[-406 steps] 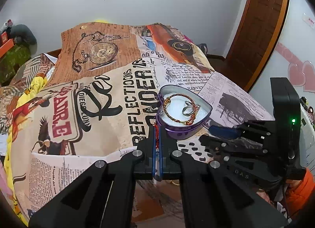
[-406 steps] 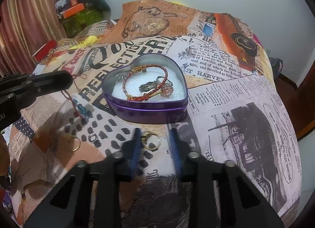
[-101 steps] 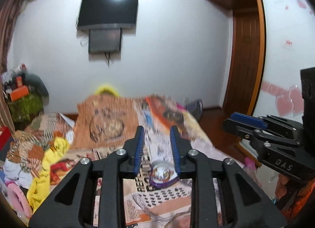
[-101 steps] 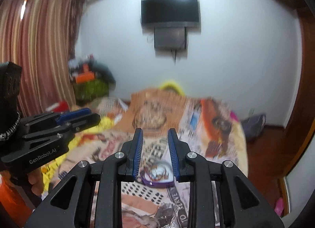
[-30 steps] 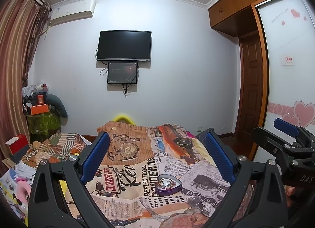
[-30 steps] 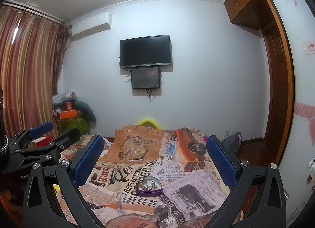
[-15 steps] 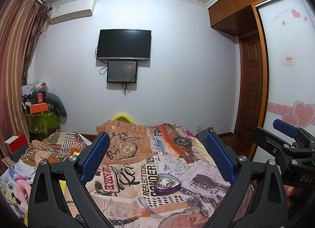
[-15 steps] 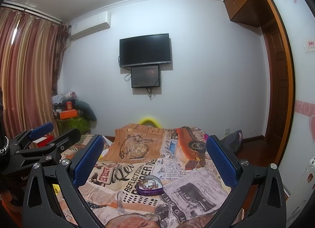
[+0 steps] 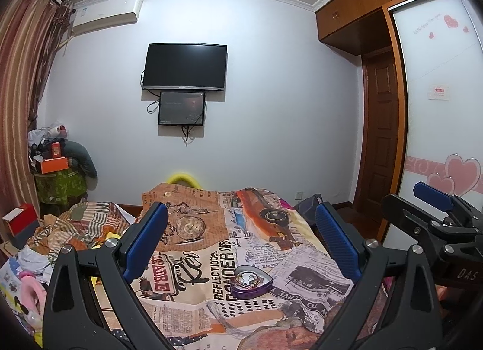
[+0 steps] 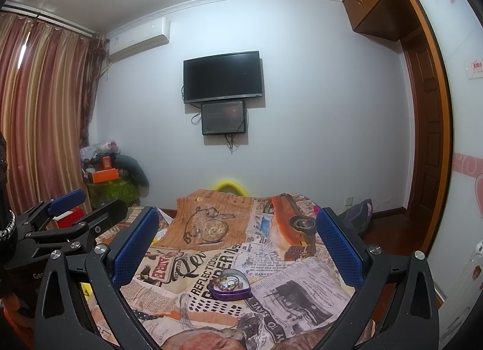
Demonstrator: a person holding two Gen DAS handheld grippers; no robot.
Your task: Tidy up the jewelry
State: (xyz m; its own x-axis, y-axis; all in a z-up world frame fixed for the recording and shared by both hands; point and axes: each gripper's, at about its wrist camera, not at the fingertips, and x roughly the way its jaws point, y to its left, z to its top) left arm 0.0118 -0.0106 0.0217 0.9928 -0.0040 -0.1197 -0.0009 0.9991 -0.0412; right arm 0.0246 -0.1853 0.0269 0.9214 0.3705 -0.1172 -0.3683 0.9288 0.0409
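A purple heart-shaped tin (image 9: 251,282) sits on the printed bedspread (image 9: 193,262), far below and ahead of both grippers; it holds several pieces of jewelry, too small to tell apart. It also shows in the right wrist view (image 10: 230,284). My left gripper (image 9: 241,241) is wide open and empty, raised well back from the bed. My right gripper (image 10: 237,242) is wide open and empty at the same height. Each gripper shows at the edge of the other's view, the right one (image 9: 434,208) and the left one (image 10: 72,208).
A TV (image 9: 184,66) and a small screen hang on the far wall. A pile of clothes and boxes (image 9: 54,168) stands at the left with striped curtains (image 10: 42,120). A wooden door (image 9: 380,156) and wardrobe are at the right. Crumpled bedding (image 9: 69,229) lies left of the bedspread.
Over 13 seconds both grippers lifted away from the tin, drew back and opened wide. In the last second the views barely shifted.
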